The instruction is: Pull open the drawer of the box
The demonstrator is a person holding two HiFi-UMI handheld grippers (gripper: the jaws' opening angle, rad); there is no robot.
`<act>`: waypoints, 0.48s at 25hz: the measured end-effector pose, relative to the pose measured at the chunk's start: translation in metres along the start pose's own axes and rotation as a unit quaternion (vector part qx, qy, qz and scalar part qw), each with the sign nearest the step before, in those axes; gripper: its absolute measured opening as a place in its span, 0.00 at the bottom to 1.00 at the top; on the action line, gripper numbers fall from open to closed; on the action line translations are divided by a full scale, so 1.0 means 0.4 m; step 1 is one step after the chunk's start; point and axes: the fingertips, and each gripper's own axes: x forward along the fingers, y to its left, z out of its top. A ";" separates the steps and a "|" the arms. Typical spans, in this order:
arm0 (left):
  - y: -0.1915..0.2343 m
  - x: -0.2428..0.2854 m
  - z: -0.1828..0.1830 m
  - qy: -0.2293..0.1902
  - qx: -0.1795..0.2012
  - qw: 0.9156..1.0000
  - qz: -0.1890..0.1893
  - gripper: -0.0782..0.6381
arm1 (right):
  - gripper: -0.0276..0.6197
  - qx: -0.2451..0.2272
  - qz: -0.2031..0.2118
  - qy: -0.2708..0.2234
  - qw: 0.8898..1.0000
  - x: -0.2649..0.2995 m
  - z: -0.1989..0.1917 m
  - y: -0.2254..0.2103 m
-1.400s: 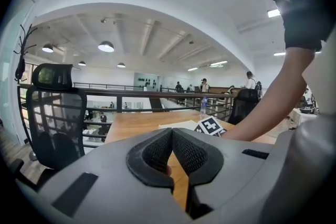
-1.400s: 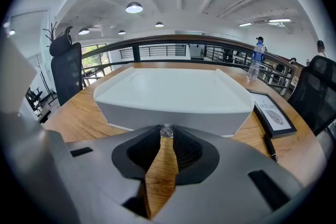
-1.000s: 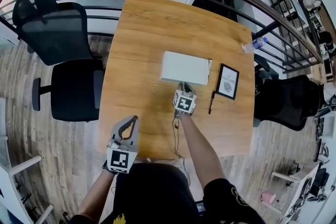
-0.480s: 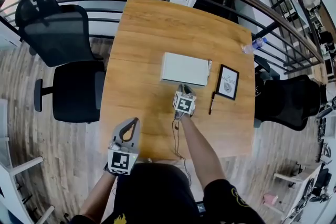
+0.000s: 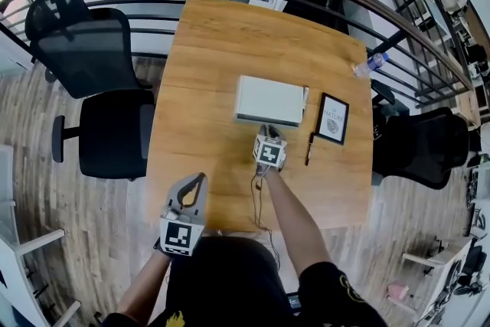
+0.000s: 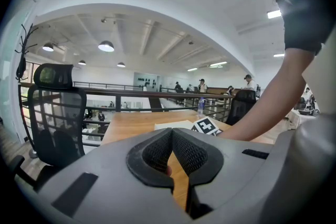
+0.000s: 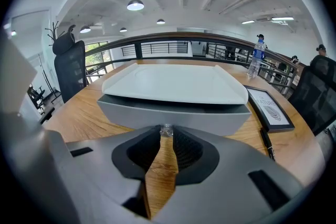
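Wooden desk (image 5: 207, 50). The white box (image 5: 269, 99) stands flat about mid-desk, a little toward the right edge, with its drawer (image 7: 173, 119) facing the near edge and the person.

Right gripper (image 5: 265, 129): reached up to the drawer front, jaws drawn close and pinching the small clear knob (image 7: 166, 129) at the front's middle. Only the very tips have hold of it. A dark slit shows between the lid and the grey drawer front, but I cannot tell whether the drawer is out at all.

Left gripper (image 5: 197, 178): hangs over the near left corner of the desk, well apart from the box. Jaw tips meet, with nothing between them.

Other items: a black picture frame (image 5: 333, 119) lies just beside the box, toward the right edge. A dark pen (image 5: 308, 149) lies near the frame's near left corner. A water bottle (image 5: 370, 65) is at the far right edge.
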 end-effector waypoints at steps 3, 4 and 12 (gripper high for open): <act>-0.010 -0.003 -0.002 0.001 0.002 1.000 -0.002 0.13 | 0.15 -0.001 0.003 -0.002 1.000 -0.004 -0.005 0.001; -0.014 -0.003 -0.003 0.003 0.003 1.000 -0.004 0.13 | 0.15 -0.001 0.002 -0.001 1.000 -0.007 -0.007 0.000; -0.028 -0.007 0.003 0.000 0.004 1.000 -0.012 0.13 | 0.15 -0.005 0.008 0.010 1.000 -0.025 -0.017 0.007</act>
